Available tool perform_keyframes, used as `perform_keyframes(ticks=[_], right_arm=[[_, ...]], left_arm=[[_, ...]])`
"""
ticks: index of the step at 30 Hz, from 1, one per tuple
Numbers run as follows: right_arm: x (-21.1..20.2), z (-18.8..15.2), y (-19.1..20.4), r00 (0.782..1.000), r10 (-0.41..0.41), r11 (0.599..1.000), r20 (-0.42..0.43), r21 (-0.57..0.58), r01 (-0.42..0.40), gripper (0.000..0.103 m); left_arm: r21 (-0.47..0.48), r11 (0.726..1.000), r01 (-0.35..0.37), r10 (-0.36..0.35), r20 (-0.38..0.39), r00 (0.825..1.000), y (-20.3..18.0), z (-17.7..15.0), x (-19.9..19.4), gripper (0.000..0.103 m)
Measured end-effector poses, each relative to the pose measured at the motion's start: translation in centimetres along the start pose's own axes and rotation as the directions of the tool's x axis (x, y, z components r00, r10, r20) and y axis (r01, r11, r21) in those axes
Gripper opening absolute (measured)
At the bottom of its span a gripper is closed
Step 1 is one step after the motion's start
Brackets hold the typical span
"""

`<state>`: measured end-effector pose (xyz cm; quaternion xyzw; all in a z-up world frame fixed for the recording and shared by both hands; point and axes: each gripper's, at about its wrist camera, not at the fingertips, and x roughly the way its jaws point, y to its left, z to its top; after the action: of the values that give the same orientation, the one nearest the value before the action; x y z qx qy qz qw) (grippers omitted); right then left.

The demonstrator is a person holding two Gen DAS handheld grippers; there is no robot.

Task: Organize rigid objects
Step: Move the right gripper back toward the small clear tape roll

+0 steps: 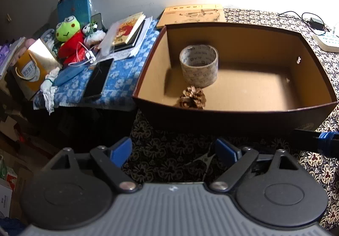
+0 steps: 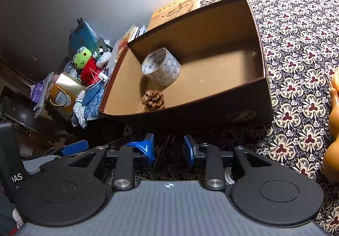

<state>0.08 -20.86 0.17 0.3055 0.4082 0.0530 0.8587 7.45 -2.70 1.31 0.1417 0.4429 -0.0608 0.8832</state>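
From my left claw (image 1: 172, 152) I see its blue pads spread wide with nothing between them but the patterned cloth of the surface (image 1: 169, 151). A small metal binder clip (image 1: 204, 158) lies on the cloth just inside the right pad. At twelve o'clock sits the open cardboard box (image 1: 233, 119), dark outside, brown inside. In it a roll of printed tape (image 1: 199, 65) stands on its edge toward the box's ten o'clock corner, and a pine cone (image 1: 192, 97) rests at six o'clock of the roll, close against the near wall.

From my right claw (image 2: 169, 149) the pads stand a modest gap apart and I see nothing gripped, only cloth below. The box (image 2: 211, 109) lies at twelve o'clock, tape roll (image 2: 161, 68) and pine cone (image 2: 153, 99) inside. A tan gourd (image 2: 332, 130) stands on the cloth at three o'clock. A frog plush (image 2: 82, 59) sits among clutter at ten o'clock.
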Motion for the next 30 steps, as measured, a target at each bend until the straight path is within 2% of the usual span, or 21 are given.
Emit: perform_keyframes(ticks=[17, 30], right_arm=[[0.2, -2.0, -1.1, 0.999, -0.027, 0.999, -0.025, 0.037, 0.028, 0.014], [-0.1, -3.4, -2.2, 0.998, -0.057, 0.997, -0.038, 0.045, 0.058, 0.014]], left_arm=[[0.029, 1.000, 0.013, -0.011, -0.049, 0.999, -1.1, -1.6, 0.8, 0.091], [0.046, 0.998, 0.053, -0.047, -0.108, 0.993, -2.3, -3.0, 1.8, 0.091]])
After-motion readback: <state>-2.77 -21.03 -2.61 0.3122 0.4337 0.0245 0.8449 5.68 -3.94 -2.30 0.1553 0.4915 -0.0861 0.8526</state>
